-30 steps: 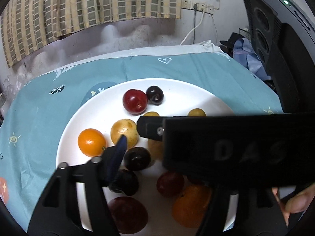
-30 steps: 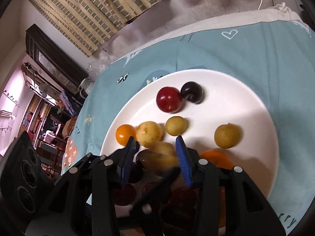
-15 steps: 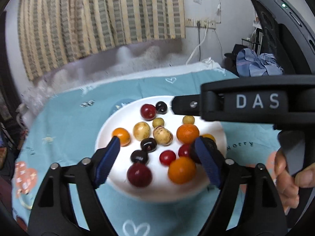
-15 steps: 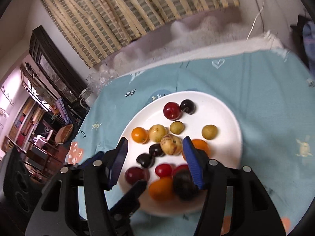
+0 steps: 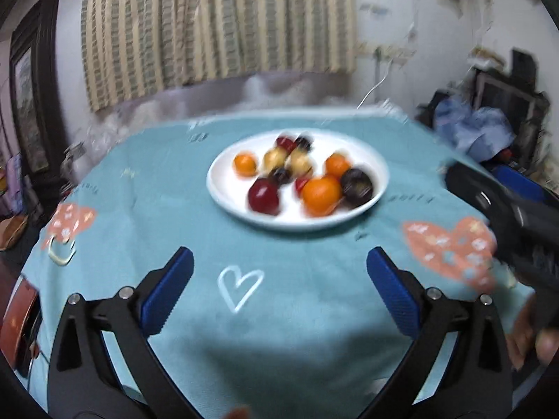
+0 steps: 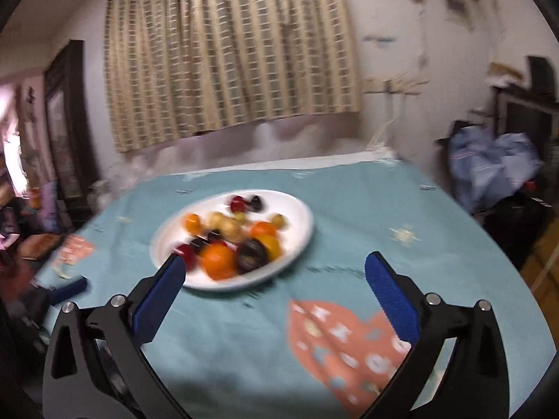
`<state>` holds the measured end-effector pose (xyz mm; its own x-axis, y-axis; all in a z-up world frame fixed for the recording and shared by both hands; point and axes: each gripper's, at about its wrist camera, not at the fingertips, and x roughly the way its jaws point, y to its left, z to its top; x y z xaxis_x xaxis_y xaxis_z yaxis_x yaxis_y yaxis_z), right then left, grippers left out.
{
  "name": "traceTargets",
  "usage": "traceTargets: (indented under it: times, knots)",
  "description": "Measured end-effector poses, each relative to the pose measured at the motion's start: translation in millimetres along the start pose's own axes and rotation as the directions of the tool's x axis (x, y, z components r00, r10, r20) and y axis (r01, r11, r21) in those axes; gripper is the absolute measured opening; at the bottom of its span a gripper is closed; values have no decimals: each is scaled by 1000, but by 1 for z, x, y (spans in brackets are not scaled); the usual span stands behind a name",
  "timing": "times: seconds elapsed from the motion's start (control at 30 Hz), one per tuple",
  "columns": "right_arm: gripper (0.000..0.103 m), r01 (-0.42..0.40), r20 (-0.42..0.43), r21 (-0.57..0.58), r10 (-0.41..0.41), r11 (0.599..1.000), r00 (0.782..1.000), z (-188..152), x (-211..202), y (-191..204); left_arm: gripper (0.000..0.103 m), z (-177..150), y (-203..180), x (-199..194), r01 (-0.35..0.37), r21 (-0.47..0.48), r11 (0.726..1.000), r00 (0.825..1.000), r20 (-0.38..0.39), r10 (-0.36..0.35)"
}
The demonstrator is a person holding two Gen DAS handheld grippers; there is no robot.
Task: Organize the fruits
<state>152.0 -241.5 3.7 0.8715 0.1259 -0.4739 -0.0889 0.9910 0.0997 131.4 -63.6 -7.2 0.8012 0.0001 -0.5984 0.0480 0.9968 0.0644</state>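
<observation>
We saw both grippers well apart from the fruit, and both pictures were blurred. In the left wrist view, the left gripper (image 5: pixel 279 276) stood in the lower part of the frame with its jaws spread wide; they had just been opening, and between the blue pads (image 5: pixel 167 293) there was only the teal tablecloth (image 5: pixel 146 216) with a white heart (image 5: pixel 239 288) drawn on it. The white plate (image 5: pixel 379 171) lay in the middle of the frame, above the jaws, and it carried the fruits: a dark red plum (image 5: pixel 263 196), a large orange (image 5: pixel 320 192), a dark plum (image 5: pixel 356 182), a small orange (image 5: pixel 244 163) and some yellow ones behind, which we could not count because of the blur. At the right edge of this view we saw the black body of the right gripper and part of a hand (image 5: pixel 531 335) which held it. In the right wrist view, the right gripper (image 6: pixel 272 286) also had its jaws spread wide, having just been opening, with nothing between them. There the plate (image 6: pixel 300 223) was in the centre left of the frame, and the left pad overlapped its near rim in the picture. A striped curtain (image 6: pixel 230 52) hung on the wall behind the table.
</observation>
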Motion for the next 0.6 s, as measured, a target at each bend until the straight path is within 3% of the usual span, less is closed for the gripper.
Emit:
traceTargets:
  times: [0.1, 0.3, 0.43, 0.6]
  knots:
    - [102, -25, -85, -15, 23, 1000, 996, 0, 13, 6, 101, 2, 7, 4, 10, -16, 1000, 1000, -20, -10]
    - [102, -24, -63, 24, 25, 999, 998, -3, 6, 5, 101, 4, 6, -9, -80, 29, 996, 996, 44, 78]
    - [102, -30, -26, 37, 31, 999, 999, -3, -7, 4, 101, 6, 12, -15, -10, -14, 1000, 999, 40, 10]
    - [102, -38, -36, 66, 41, 997, 999, -2, -8, -1, 101, 6, 13, -15, -72, -22, 997, 996, 44, 73]
